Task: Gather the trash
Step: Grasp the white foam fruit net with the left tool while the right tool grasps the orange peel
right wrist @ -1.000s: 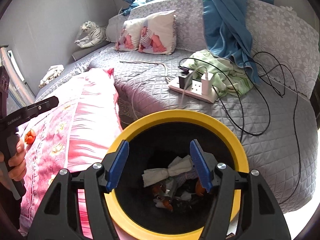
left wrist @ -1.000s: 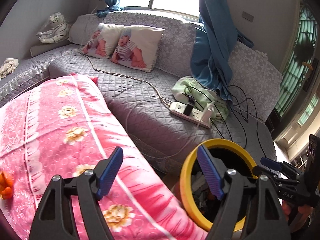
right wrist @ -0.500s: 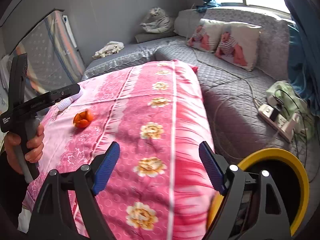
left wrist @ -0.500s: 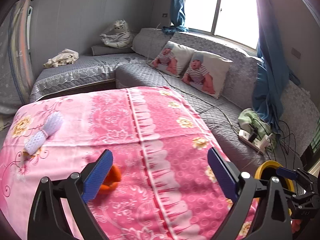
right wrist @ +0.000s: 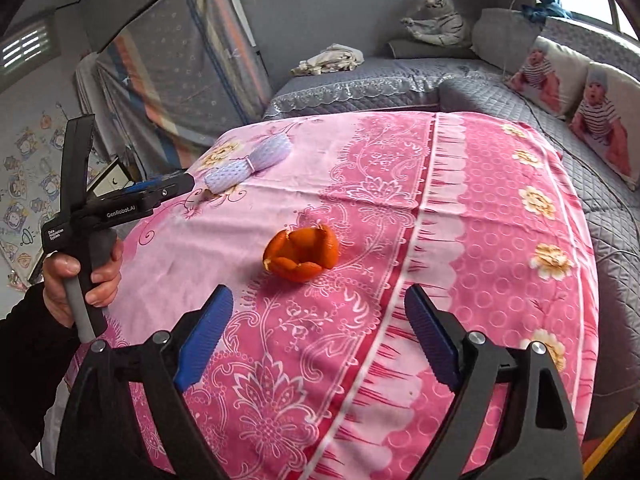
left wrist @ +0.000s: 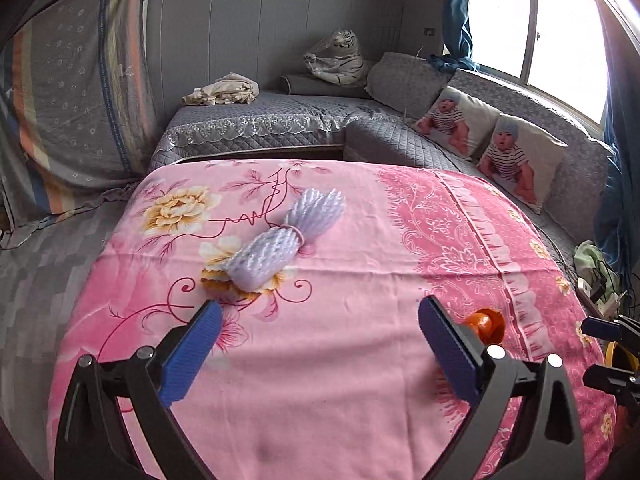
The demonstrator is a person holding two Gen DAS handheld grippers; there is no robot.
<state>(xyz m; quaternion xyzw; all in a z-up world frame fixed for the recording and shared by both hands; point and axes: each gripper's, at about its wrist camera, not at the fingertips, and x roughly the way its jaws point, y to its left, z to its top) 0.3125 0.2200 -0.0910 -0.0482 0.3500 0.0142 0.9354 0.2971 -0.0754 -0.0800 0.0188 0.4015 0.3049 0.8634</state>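
A white foam fruit net (left wrist: 280, 240) lies on the pink flowered tablecloth (left wrist: 360, 400), ahead of my open, empty left gripper (left wrist: 320, 356). An orange peel (right wrist: 301, 254) lies on the cloth (right wrist: 460, 240) just ahead of my open, empty right gripper (right wrist: 318, 340). The peel also shows in the left wrist view (left wrist: 484, 325), partly behind the right finger. The foam net shows farther off in the right wrist view (right wrist: 248, 162). The left gripper appears at the left of the right wrist view (right wrist: 160, 192), held in a hand. The yellow bin rim (left wrist: 618, 354) peeks at the right.
A grey quilted sofa (left wrist: 280, 120) wraps around the table's far and right sides, with baby-print pillows (left wrist: 492, 148), a toy tiger (left wrist: 340, 58) and a crumpled cloth (left wrist: 224, 92). A power strip with cables (left wrist: 596, 288) lies at the right.
Both grippers have swung left, away from the yellow bin and over the pink table. The foam net now lies ahead of the left gripper, the orange peel ahead of the right. Both stay open.
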